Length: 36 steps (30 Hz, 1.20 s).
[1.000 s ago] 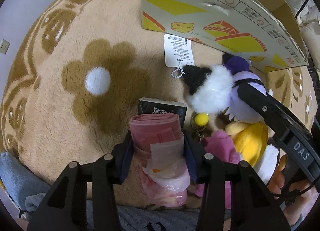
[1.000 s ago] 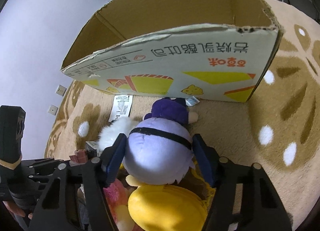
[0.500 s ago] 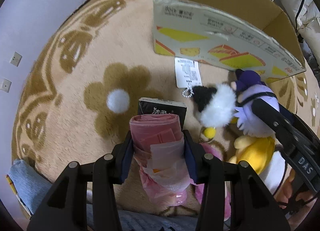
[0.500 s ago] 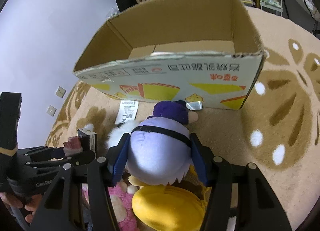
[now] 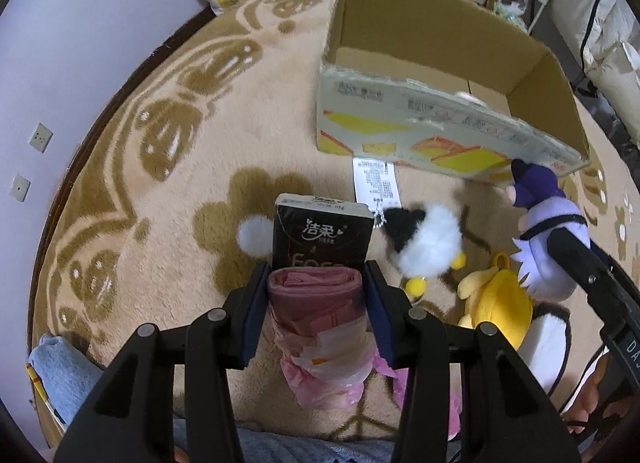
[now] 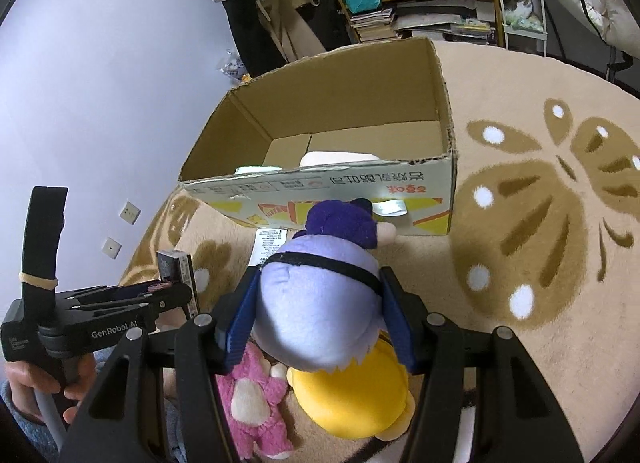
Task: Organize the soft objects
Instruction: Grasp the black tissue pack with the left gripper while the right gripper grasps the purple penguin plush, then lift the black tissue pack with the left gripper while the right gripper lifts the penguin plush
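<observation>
My left gripper [image 5: 316, 283] is shut on a pink roll of plastic bags [image 5: 316, 303] together with a black tissue pack [image 5: 320, 235], both lifted off the rug. In the right wrist view that pack [image 6: 174, 263] stands upright at the left gripper's tip. My right gripper [image 6: 320, 295] is shut on a lavender plush doll with a purple hat [image 6: 316, 315], held above a yellow plush [image 6: 352, 395] and a pink plush [image 6: 252, 395]. The open cardboard box [image 6: 340, 103] lies just beyond, with pale items on its floor. The doll [image 5: 548, 231] also shows in the left wrist view.
A fluffy black-and-white keychain toy [image 5: 428, 243] and a paper tag [image 5: 376, 183] lie on the beige patterned rug [image 5: 180, 183] before the box [image 5: 440, 75]. Blue cloth [image 5: 64, 375] is at lower left. Shelves with books [image 6: 420, 19] and hanging coats stand behind.
Both grippers have risen with their loads. The doll has come up off the yellow plush, and the box's inside has come into view.
</observation>
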### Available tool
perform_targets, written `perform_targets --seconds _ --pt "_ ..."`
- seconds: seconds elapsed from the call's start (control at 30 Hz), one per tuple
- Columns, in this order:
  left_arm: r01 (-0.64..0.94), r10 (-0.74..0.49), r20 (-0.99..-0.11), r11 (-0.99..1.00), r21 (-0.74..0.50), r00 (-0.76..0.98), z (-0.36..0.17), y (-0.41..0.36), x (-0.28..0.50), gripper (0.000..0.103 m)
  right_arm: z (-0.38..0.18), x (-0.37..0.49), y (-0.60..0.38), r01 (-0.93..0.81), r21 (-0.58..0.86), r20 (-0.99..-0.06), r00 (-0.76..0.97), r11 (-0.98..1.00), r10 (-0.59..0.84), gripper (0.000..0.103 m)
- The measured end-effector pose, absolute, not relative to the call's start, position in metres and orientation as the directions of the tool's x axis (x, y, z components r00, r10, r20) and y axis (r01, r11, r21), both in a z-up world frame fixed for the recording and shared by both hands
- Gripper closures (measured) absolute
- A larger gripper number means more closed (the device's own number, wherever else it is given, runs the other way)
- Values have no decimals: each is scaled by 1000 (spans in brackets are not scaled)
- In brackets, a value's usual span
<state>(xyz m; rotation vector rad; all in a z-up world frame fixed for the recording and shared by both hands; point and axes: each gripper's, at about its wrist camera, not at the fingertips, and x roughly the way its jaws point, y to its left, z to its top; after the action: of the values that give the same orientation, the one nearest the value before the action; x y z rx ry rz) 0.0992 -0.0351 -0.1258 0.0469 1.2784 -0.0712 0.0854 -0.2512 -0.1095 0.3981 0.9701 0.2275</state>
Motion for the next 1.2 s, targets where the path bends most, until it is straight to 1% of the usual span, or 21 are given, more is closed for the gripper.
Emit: perform_targets --seconds 0.17,0.27,0.5,0.7,0.8,0.9,1.0,1.07,1.17,1.2 --pt "79 -46 -975 996 -29 219 -151 -30 108 58 -116 88 -246 -16 412 -770 529 911 357 41" --pt "73 -57 -979 996 -44 196 -156 -30 108 58 -117 88 -242 -25 404 -771 528 914 355 41" --pt "88 -73 -931 995 -44 359 -124 -33 104 58 -113 87 -247 -20 409 -759 548 912 352 41" --pt "109 -68 -891 994 -21 449 -100 -35 106 59 -97 83 -252 -32 406 -734 585 914 346 41" --pt "117 -85 -870 993 -31 486 -83 -36 110 62 -85 79 -252 -46 400 -716 607 916 343 41" --pt "125 -92 -846 992 -30 525 -67 -36 116 63 -72 75 -254 -59 396 -698 629 916 342 41" --pt "142 -115 -834 989 -45 539 -55 -34 124 89 -59 71 -255 -70 393 -676 654 917 340 41" --pt "164 -141 -844 984 -63 517 -56 -33 129 89 -51 69 -256 -76 387 -664 668 919 335 41" --pt "132 -132 -852 988 -75 506 -64 -27 132 89 -43 69 -257 -84 386 -648 685 919 334 41" --pt "123 -131 -857 989 -80 498 -67 -26 134 86 -41 68 -257 -85 386 -644 688 918 335 41"
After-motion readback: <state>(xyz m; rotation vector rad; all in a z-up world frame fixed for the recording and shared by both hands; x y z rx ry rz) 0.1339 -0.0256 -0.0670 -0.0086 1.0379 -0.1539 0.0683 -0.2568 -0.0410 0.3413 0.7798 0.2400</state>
